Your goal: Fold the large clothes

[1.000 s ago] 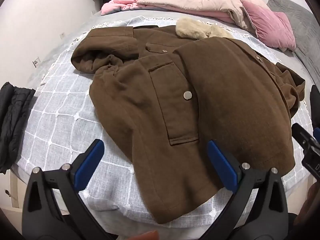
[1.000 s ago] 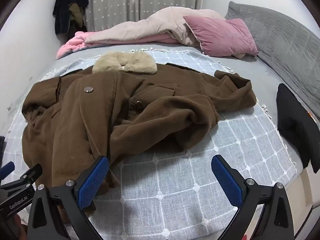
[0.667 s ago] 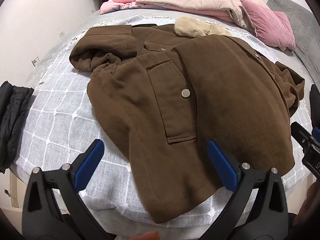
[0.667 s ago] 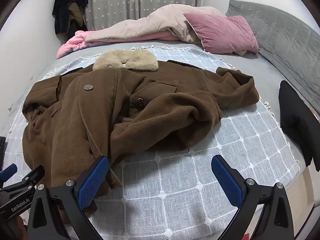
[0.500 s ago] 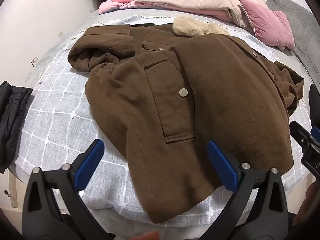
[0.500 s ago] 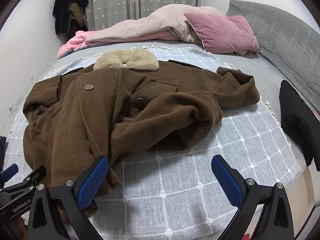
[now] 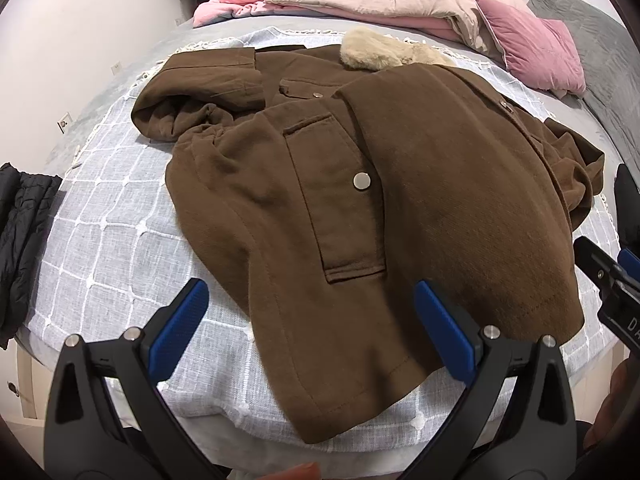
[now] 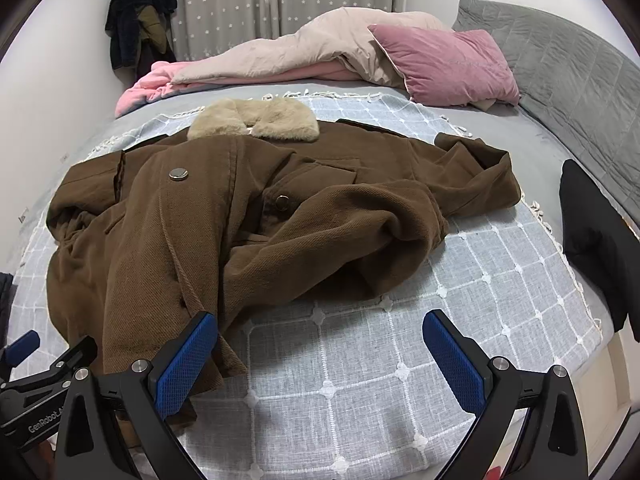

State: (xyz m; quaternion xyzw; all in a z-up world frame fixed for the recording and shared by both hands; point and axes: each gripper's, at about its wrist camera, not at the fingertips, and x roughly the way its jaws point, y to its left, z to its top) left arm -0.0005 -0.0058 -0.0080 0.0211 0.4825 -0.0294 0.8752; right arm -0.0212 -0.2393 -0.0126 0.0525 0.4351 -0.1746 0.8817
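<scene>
A large brown coat [image 7: 360, 184] with a beige fur collar [image 7: 380, 54] lies spread on a grey checked blanket [image 7: 108, 256] on the bed. Its hem hangs near the bed's front edge. My left gripper [image 7: 312, 320] hovers open just above that hem, holding nothing. In the right wrist view the same coat [image 8: 240, 216] lies rumpled, with a sleeve [image 8: 472, 176] thrown out to the right and its fur collar [image 8: 252, 120] at the back. My right gripper [image 8: 320, 352] is open over the bare blanket [image 8: 360, 368], its left finger by the coat's lower edge.
A pink pillow [image 8: 444, 64], a beige duvet [image 8: 304, 52] and a pink blanket [image 8: 148, 88] lie at the head of the bed. Black garments lie at the bed's left edge [image 7: 20, 232] and right edge [image 8: 596, 236]. Dark clothes [image 8: 136, 20] hang by the curtain.
Both views have shifted only slightly; the coat sits a little further left and higher in the left wrist view. Both grippers stay open and empty.
</scene>
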